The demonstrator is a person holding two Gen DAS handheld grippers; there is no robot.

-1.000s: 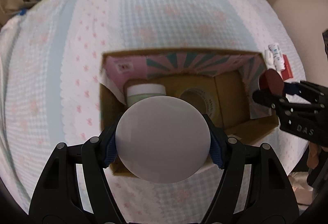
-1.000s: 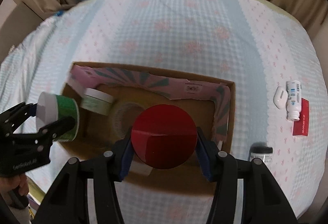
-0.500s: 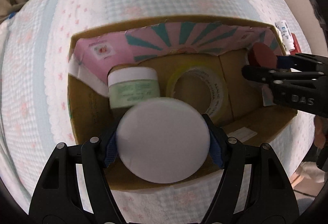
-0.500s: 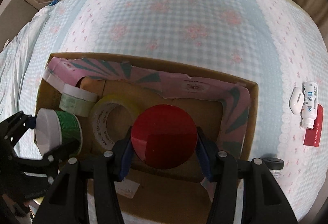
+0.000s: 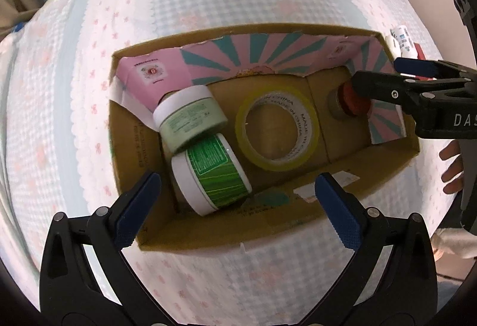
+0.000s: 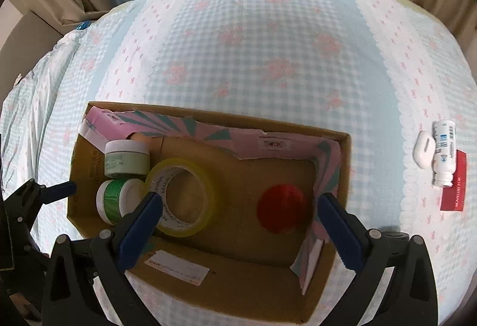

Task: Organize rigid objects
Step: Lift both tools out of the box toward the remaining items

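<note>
An open cardboard box (image 5: 208, 236) with a pink and teal lining lies on the checked bedcover. Inside it a green-labelled white jar (image 5: 211, 174) lies on its side against a pale green jar (image 5: 187, 117), beside a yellow tape roll (image 5: 277, 129). My left gripper (image 5: 237, 188) hangs above the green jar, its jaws opening and touching nothing. At the box's right end a red-capped jar (image 6: 281, 212) rests on the floor of the box (image 6: 226, 284). My right gripper (image 6: 240, 200) is above it, jaws opening, pads off it. The tape roll (image 6: 182, 197) is below its left finger.
A white bottle (image 6: 444, 156), a small white piece (image 6: 423, 153) and a red card (image 6: 454, 191) lie on the cover right of the box. A person's fingers (image 5: 451, 165) show behind the right gripper (image 5: 375, 71). Curtains and a pale blue drape edge the bed.
Both grippers have come down over the box and opened. The left one let go of the green jar, the right one the red-capped jar; both jars now lie inside the box.
</note>
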